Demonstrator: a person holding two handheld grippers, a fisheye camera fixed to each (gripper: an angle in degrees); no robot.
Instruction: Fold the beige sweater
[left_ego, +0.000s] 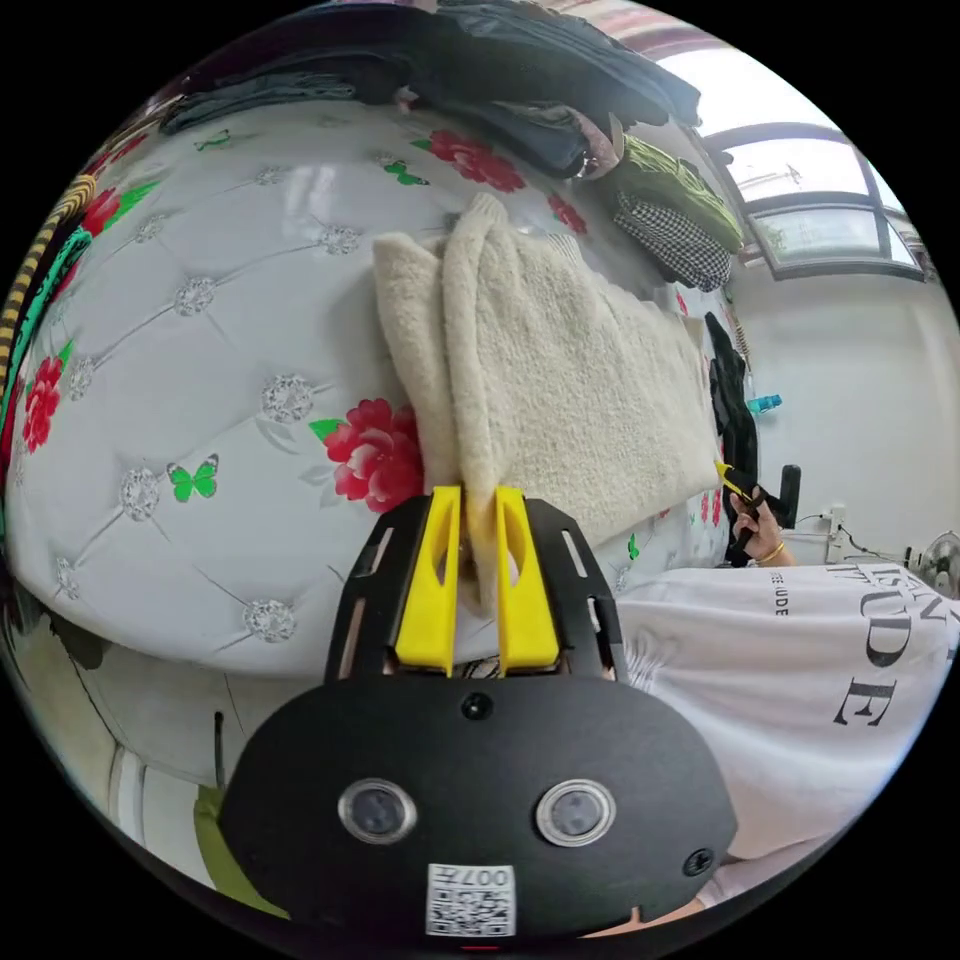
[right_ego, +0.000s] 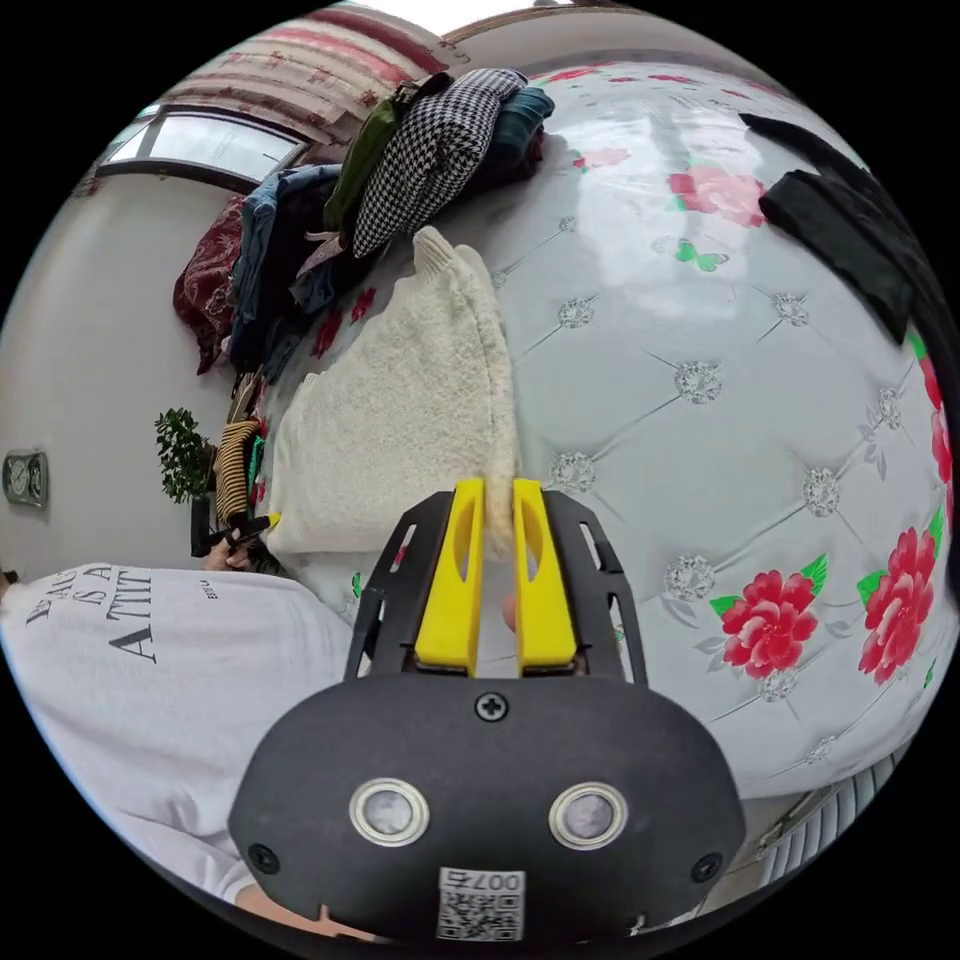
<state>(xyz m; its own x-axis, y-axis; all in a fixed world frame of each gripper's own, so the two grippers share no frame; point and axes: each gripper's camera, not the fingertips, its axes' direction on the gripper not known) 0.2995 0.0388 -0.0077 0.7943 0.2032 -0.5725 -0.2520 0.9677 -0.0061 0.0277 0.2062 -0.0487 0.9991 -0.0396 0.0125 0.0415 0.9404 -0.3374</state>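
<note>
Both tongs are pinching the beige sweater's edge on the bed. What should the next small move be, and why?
Probably lift both corners together and carry them across. The left tongs and right tongs each clamp an edge of the beige sweater, which lies flat on the floral bed.

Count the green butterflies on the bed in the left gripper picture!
2: one green butterfly left of the sweater, another above it. More may be hidden underneath.

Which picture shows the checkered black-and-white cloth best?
The right gripper view: the checkered cloth is big there, draped over the clothes pile, and its pattern is clear. In the left gripper view the cloth is a small patch at the bed's far end, under a green garment.
</note>
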